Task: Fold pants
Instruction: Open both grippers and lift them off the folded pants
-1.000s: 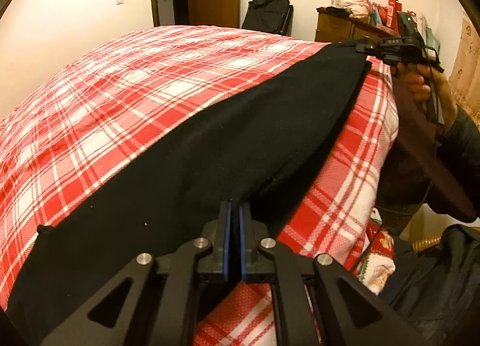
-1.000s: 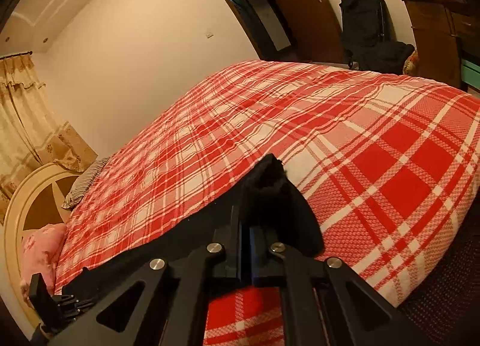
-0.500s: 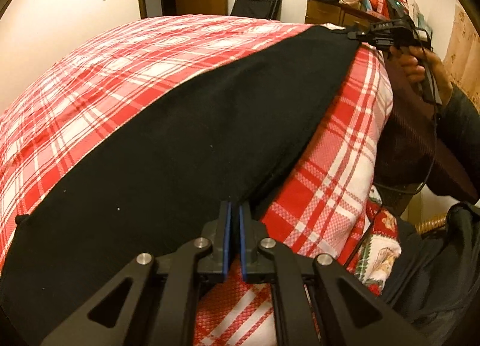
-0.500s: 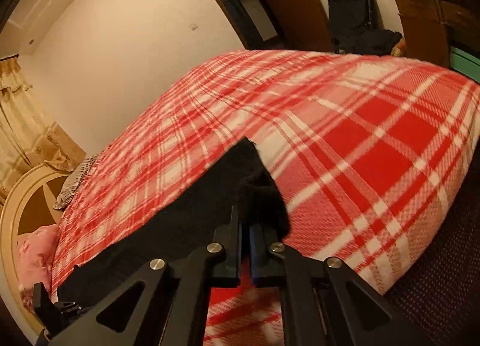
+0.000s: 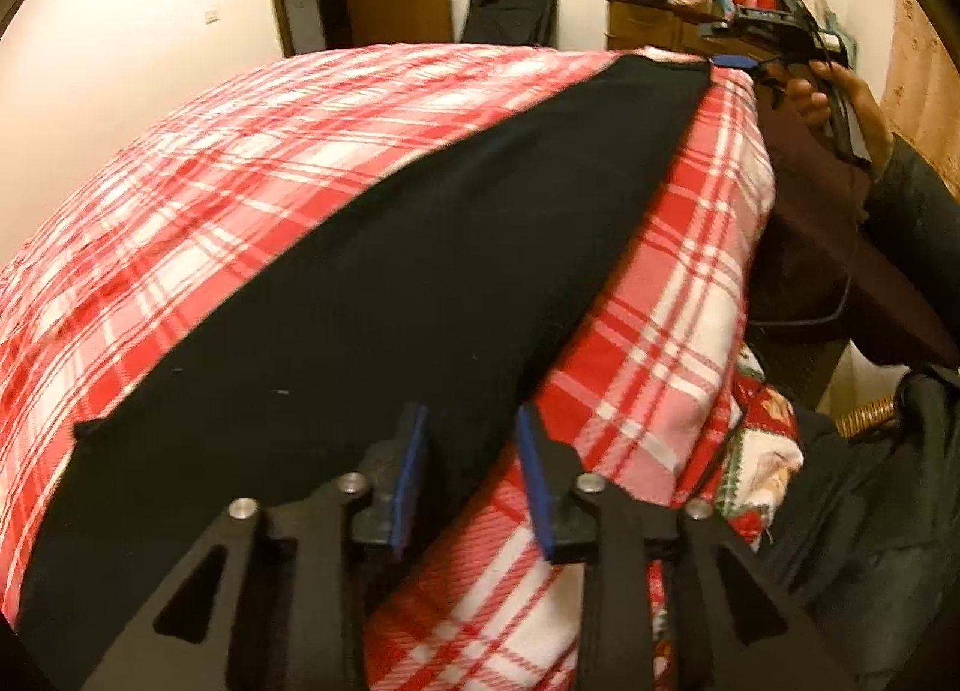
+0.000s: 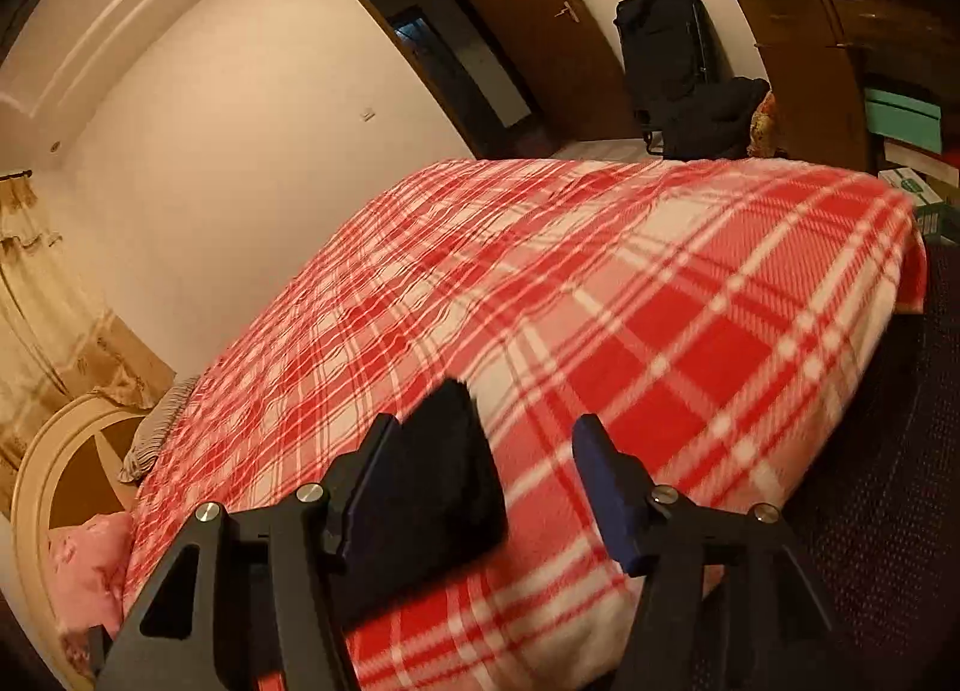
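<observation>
The black pants (image 5: 420, 271) lie flat in a long strip near the side edge of the red plaid bedspread (image 5: 210, 181). My left gripper (image 5: 469, 415) is at their near end. Its jaws are opening, with the cloth's edge loose between the blue pads, nearer the left one. At the far end a hand holds my right gripper (image 5: 720, 44). In the right wrist view, the right gripper (image 6: 486, 427) is also opening. A corner of the pants (image 6: 444, 481) lies by its left finger (image 6: 369, 469), untouched by the right finger.
The bedspread (image 6: 600, 271) drops off at the bed's side. A wooden dresser (image 6: 840, 67), a black bag (image 6: 672, 49) and a brown door (image 6: 522, 19) stand beyond the bed. A pink pillow (image 6: 90, 571) lies by the headboard. Dark clothing (image 5: 870, 511) is piled beside the bed.
Both grippers were shut on the pants' ends and now have their jaws apart. The cloth has dropped flat onto the bed. The right gripper has drawn back slightly from the corner.
</observation>
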Demonstrator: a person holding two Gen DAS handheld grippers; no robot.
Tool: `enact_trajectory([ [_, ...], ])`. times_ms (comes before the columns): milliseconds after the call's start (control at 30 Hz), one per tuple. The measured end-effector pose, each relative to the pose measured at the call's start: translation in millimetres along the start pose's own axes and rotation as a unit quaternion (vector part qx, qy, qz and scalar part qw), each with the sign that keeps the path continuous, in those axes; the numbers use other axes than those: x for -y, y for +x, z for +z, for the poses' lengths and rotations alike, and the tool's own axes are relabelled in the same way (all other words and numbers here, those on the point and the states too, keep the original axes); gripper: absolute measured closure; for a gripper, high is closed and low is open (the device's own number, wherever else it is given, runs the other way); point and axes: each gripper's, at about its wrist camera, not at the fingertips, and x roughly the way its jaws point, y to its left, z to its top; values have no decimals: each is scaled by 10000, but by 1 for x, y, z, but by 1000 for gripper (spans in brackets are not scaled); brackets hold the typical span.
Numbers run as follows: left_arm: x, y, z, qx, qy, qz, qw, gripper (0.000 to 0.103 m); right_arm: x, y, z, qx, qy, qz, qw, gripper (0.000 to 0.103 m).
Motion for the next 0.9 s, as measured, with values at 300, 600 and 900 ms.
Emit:
enact_trajectory([
  [300,-30,9,0,6,-503,432,9978,50,-72,73,-9,-1129,-798,280,9900,55],
  [600,-29,8,-18,-16,-469,328,9984,41,-84,88,-14,-1193,-676,-627,9886,56],
  [900,-91,-37,-41,164,-1167,1466,9821,37,-292,149,-97,-2343,-1800,1758,9390,56],
])
